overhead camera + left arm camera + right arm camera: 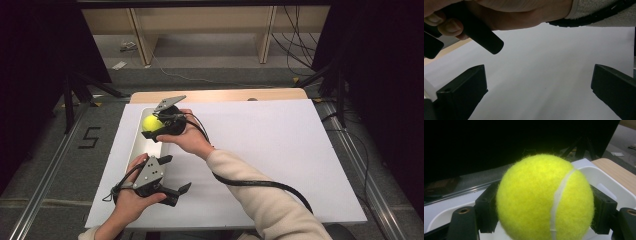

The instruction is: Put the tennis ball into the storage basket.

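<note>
A yellow tennis ball (150, 123) (545, 197) is clamped between the jaws of my right gripper (154, 126), which hovers over the white tray (136, 145) at the table's left. In the right gripper view the ball sits just above the white tray (599, 176), with a black jaw pressed to each side. My left gripper (176, 176) (537, 87) stands open over the white sheet near the front edge, its jaws wide apart with nothing between them.
A white sheet (270, 150) covers most of the wooden table (220, 95). The right forearm and the cable (260, 184) cross the sheet's front middle. Dark stands and cables surround the table on the floor.
</note>
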Available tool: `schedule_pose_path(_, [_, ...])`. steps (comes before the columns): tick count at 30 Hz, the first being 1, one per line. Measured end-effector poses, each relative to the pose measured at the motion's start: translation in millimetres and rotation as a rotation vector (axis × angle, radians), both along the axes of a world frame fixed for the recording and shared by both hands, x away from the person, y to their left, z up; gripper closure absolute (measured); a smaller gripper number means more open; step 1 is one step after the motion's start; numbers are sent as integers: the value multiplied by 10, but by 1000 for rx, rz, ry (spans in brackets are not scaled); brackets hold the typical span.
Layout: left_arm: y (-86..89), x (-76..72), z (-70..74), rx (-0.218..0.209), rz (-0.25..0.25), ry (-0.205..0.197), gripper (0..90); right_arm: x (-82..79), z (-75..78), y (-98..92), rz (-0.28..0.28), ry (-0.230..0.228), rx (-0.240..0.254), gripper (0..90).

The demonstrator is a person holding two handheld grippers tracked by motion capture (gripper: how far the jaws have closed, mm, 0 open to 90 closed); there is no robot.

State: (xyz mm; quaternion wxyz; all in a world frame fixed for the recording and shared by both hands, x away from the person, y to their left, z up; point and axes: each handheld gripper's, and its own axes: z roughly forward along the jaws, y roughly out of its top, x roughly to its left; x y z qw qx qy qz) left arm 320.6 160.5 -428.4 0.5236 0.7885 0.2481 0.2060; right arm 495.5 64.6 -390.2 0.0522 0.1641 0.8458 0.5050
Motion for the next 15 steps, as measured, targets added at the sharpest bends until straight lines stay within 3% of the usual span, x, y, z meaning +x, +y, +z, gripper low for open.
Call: schedule_pose_path(15, [-2,-1,-2,-2,0,1,0,34,-41,51,5,10,-16,263])
